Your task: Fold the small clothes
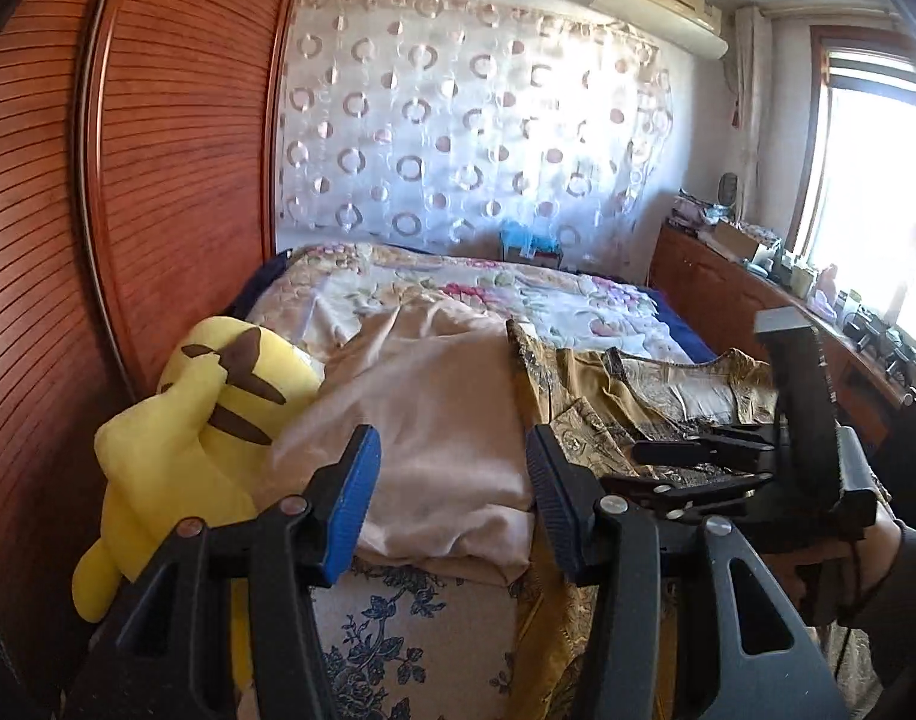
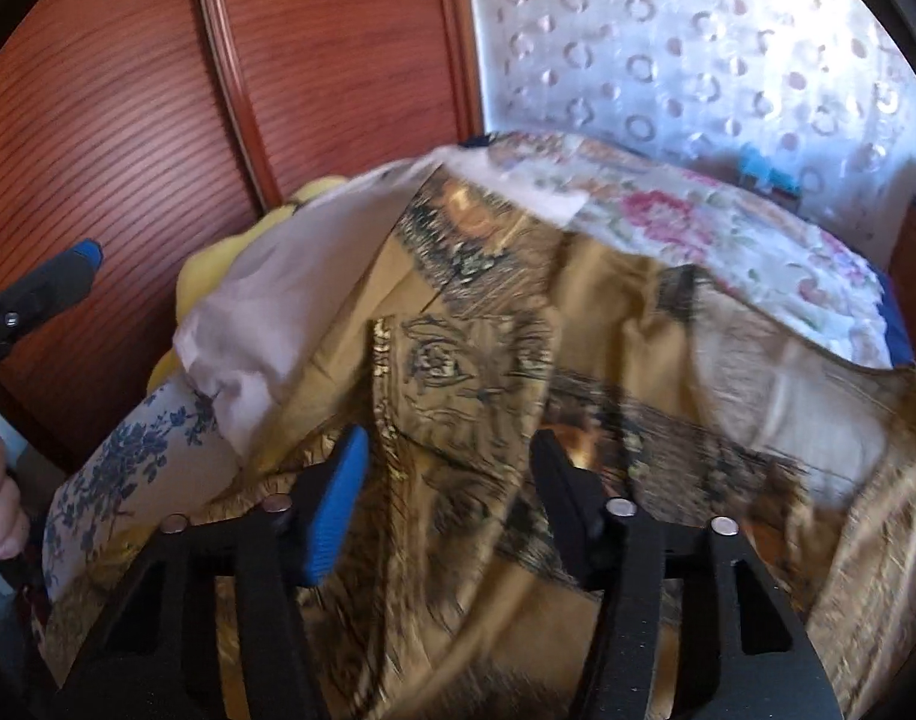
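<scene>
A gold garment (image 2: 469,372) with dark printed patterns lies crumpled across the bed, also seen at the right in the left wrist view (image 1: 583,384). My right gripper (image 2: 449,498) hangs just over it, jaws half apart, pads not pressing the cloth; the picture is blurred. From the left wrist view, the right gripper (image 1: 622,467) lies low over the garment. A folded beige cloth (image 1: 434,420) rests to the garment's left. My left gripper (image 1: 452,480) is raised in front of it, open, with nothing between its fingers.
A yellow plush toy (image 1: 206,420) sits at the bed's left edge against the brown slatted wardrobe (image 1: 176,180). The bed has a floral cover (image 1: 458,294) and a blue-flowered sheet (image 1: 398,630). A cluttered wooden dresser (image 1: 727,288) runs under the window at the right.
</scene>
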Demonstrator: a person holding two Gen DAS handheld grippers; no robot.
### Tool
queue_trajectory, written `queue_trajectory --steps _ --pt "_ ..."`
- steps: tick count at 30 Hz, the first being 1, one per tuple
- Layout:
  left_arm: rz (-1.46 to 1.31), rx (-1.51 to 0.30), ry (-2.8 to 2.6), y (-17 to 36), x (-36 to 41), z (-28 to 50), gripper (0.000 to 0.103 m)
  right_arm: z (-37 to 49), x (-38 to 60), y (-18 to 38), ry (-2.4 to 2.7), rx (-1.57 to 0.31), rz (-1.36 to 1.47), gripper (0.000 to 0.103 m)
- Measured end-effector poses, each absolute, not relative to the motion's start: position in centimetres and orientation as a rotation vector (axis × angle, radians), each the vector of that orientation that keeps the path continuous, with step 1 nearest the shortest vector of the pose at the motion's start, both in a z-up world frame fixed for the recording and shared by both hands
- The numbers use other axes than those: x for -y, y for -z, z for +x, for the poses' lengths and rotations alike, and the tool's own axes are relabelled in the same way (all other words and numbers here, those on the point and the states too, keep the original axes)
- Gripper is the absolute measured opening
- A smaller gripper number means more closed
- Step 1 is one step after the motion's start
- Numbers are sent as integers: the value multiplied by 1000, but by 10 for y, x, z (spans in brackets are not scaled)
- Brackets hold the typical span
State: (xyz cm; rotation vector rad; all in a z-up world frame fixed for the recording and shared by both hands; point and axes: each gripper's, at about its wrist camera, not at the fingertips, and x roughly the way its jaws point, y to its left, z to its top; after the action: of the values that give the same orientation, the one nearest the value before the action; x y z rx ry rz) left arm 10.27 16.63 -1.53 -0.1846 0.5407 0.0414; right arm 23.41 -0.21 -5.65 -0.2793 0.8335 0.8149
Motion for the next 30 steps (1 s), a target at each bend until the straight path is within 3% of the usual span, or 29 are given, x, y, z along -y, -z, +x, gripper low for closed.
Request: queue_trajectory --steps 5,9,10,15,20,21,22,24,30 --pt "-162 -528 -16 11 -164 101 50 235 -16 67 -824 -871 -347 52" --pt "-136 -544 -25 14 -165 101 50 234 -18 75 -833 -859 -388 26" --pt "-134 -551 -23 16 -166 102 50 235 -15 74 -845 -860 -376 6" --pt "-105 -582 -4 22 -161 104 50 244 24 58 -743 -806 -295 4" --pt "-83 -587 60 20 -141 106 50 250 63 55 -624 -835 -249 7" --pt "-68 -585 76 18 -134 108 50 251 70 54 -619 -846 -241 17" --pt "-57 -583 88 16 -128 110 50 250 78 52 -624 -851 -226 34" --pt "-29 -584 118 10 -113 115 50 247 99 44 -636 -836 -188 48" --pt "12 -609 220 -3 -68 144 50 224 192 9 -593 -764 -96 53"
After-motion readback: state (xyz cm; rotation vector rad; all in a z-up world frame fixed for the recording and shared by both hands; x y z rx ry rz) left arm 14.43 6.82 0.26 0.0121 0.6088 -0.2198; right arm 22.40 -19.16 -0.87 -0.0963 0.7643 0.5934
